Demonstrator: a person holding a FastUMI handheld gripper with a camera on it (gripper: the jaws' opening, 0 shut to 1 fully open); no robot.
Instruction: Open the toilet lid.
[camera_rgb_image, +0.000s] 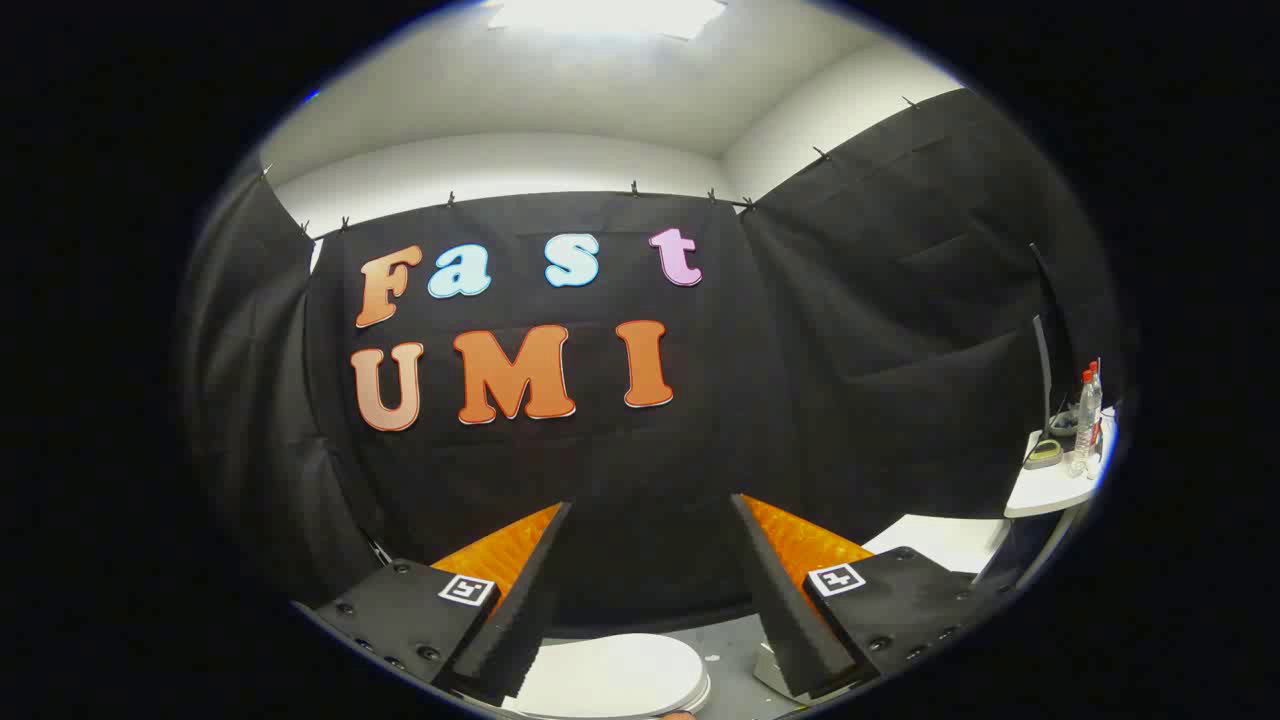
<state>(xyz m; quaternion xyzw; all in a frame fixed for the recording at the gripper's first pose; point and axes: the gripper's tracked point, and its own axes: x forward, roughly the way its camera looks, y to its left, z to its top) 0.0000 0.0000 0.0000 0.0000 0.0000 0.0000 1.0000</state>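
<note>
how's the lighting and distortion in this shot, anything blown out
Gripper view: the ceiling light panel is blown out; fisheye bends the booth's walls; the open gripper frames a closed toilet lid, evenly lit and sharp; a bottle looks squeezed on the side table.

Readable words or numbers: none can be made out on the objects.
Coded markers: two square black-and-white tags, a pattern and not letters.
First marker (467, 589): it sits on the flat dark base of one finger.
Second marker (836, 578): it sits on the base of the other finger.
Gripper (651, 503): it carries both markers; its fingers stand wide apart and touch nothing.
Bottle (1085, 420): it stands on the white table (1040, 492); its label is too small to read.
</note>
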